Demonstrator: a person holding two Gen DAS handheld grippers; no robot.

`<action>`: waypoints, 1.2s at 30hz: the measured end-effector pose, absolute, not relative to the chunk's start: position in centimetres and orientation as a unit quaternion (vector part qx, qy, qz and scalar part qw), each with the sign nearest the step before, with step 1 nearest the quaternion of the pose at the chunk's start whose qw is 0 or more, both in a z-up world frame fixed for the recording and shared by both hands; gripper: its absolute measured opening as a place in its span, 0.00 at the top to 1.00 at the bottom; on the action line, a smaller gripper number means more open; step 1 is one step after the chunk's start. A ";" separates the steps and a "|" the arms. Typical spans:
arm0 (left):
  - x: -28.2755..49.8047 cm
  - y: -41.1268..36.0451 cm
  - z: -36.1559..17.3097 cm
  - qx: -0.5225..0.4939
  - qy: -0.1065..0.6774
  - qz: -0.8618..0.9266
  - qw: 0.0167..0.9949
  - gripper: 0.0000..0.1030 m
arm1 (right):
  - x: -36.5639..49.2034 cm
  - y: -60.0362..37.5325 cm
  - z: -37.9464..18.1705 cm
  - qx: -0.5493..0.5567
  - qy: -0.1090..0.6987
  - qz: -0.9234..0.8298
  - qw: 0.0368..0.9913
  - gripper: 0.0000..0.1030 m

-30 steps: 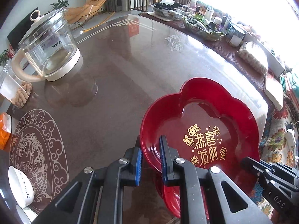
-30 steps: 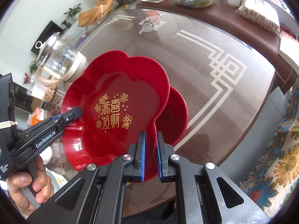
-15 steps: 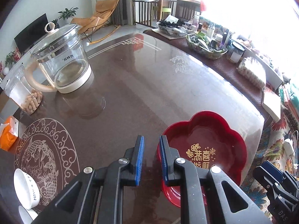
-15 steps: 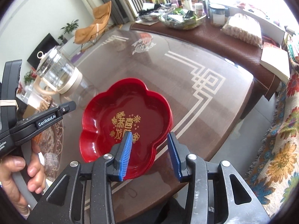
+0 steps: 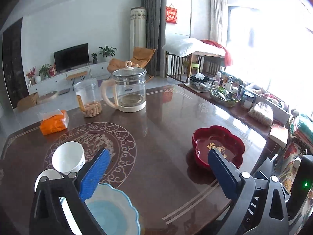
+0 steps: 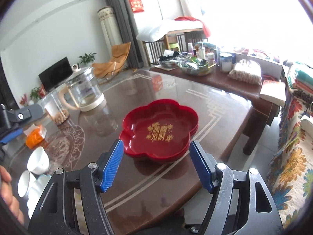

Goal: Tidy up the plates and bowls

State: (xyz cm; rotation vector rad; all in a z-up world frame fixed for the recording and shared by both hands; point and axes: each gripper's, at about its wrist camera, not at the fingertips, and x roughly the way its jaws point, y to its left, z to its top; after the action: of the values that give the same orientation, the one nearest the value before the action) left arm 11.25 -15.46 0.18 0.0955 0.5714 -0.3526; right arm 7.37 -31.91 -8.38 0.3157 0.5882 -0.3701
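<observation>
brown table [image 6: 195,101], red plates [image 6: 160,129], glass kettle [image 5: 130,90]

The left gripper [image 5: 156,166] hangs above the desk with its jaws spread wide and nothing between them, its blue pads [image 5: 93,174] angled outward. The right gripper [image 6: 157,162] is likewise held above the desk near the front edge, jaws wide apart and empty. At the left border of the right wrist view, part of the left hand [image 6: 8,201] shows, fingers curled.
</observation>
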 end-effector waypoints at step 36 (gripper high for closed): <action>6.2 -1.7 -5.7 0.068 0.354 -0.018 0.933 0.00 | 2.4 -23.2 -7.6 0.004 0.223 -0.176 0.959 0.28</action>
State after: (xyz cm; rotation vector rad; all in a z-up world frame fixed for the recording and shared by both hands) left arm 6.19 -1.73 -5.72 0.1388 0.7234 -0.0372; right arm 2.44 -23.22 -7.56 0.0089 0.4523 -0.3576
